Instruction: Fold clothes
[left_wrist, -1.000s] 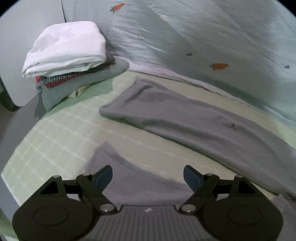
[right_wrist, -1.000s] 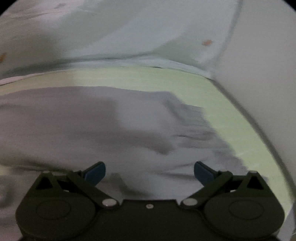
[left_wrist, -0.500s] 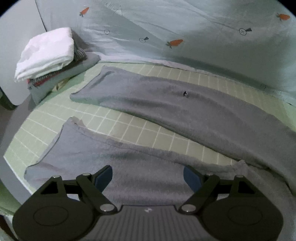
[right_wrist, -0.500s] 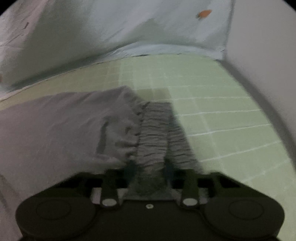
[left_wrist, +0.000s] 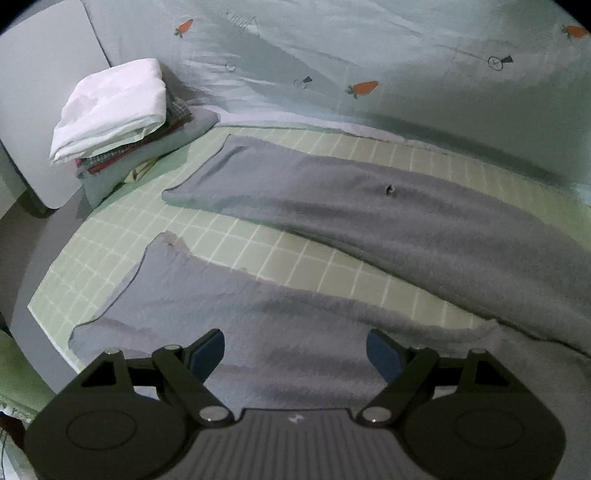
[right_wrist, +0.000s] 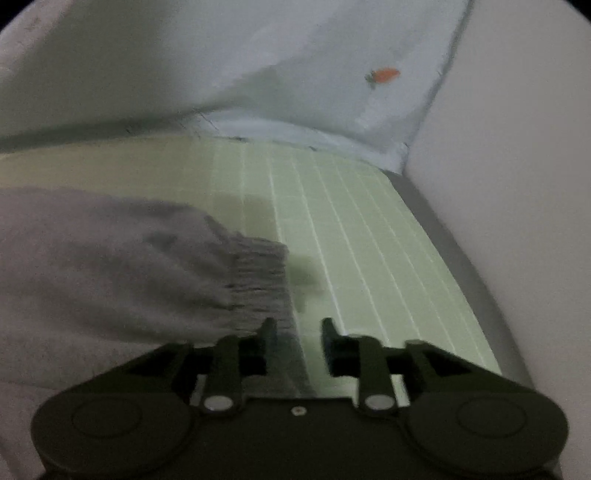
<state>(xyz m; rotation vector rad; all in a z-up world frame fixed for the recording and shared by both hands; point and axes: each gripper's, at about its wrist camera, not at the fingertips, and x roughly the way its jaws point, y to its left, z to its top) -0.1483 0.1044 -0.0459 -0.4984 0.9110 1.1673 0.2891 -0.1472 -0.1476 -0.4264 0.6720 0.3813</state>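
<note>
1. The green checked sheet (left_wrist: 295, 258) is your landmark. Grey trousers (left_wrist: 369, 206) lie flat on it, legs spread in a V, one toward the carrot-print quilt (left_wrist: 369, 55) behind the sheet, the other right under your left gripper (left_wrist: 295, 354).
2. A stack of folded clothes (left_wrist: 110, 110) sits at the sheet's far left corner.
3. The ribbed waistband (right_wrist: 258, 280) lies toward the sheet's right end, just ahead of your right gripper (right_wrist: 295, 332).
4. Left claw is spread wide with nothing in it. Right claw has a narrow gap and I see no cloth in it, though the band's edge touches its left finger.
5. The fabric looks soft, floppy and a bit fuzzy, so it'll sag and drag. I'd pinch the thick waistband and a leg hem.
</note>
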